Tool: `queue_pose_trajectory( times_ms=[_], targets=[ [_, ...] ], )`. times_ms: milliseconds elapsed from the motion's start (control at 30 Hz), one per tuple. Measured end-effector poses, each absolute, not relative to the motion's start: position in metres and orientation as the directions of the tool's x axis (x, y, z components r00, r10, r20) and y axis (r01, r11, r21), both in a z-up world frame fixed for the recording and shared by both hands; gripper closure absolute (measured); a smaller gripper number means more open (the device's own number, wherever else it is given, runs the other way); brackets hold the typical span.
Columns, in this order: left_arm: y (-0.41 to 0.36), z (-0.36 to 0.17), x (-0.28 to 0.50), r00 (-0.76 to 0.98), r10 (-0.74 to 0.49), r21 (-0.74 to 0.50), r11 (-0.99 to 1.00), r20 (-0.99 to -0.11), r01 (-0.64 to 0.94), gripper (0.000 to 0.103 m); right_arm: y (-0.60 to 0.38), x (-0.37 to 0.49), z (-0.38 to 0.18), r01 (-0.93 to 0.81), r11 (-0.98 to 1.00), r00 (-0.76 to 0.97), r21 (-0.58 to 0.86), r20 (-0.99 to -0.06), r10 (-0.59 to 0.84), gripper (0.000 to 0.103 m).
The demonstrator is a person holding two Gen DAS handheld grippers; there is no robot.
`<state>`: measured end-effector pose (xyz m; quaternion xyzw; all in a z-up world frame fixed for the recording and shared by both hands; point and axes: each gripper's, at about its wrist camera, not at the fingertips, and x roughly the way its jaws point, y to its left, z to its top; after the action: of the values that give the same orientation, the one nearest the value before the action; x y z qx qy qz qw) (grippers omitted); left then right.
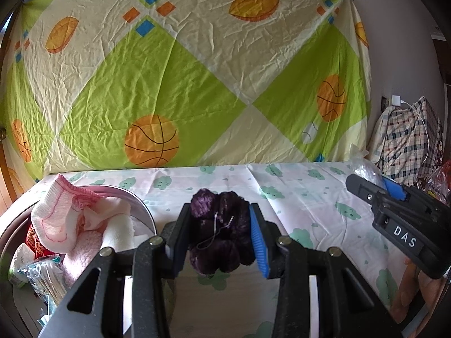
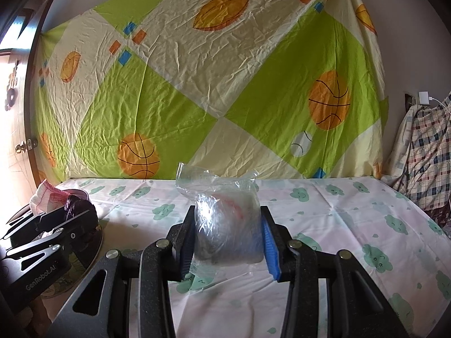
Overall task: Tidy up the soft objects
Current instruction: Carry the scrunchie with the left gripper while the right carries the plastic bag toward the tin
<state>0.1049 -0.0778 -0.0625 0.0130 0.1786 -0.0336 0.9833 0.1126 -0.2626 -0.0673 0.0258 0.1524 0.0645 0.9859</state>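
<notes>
Left tool (image 1: 218, 233) pinching purple plush scrunchie (image 1: 222, 233), likely bound for basin (image 1: 146, 208) at nine o'clock; right tool (image 2: 228, 233) squeezing clear plastic bag (image 2: 225, 219) above worktop (image 2: 352, 214).

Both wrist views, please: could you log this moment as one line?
left claw: shut on purple plush | right claw: shut on clear plastic bag | basin: holds cloths

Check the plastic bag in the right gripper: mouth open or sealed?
Open. The plastic bag mouth gapes upward, unsealed, above the right gripper clamping it.
</notes>
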Motion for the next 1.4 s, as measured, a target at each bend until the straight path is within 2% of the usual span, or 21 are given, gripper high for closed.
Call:
queue_pose_trajectory(
  times_ms=[1400],
  targets=[
    [-0.052, -0.059, 0.074, 0.948, -0.017, 0.004, 1.000, -0.317, 0.020, 0.064, -0.227, 0.084, -0.064, -0.272, 0.960, 0.927, 0.059, -0.253, 0.278, 0.058]
  ],
)
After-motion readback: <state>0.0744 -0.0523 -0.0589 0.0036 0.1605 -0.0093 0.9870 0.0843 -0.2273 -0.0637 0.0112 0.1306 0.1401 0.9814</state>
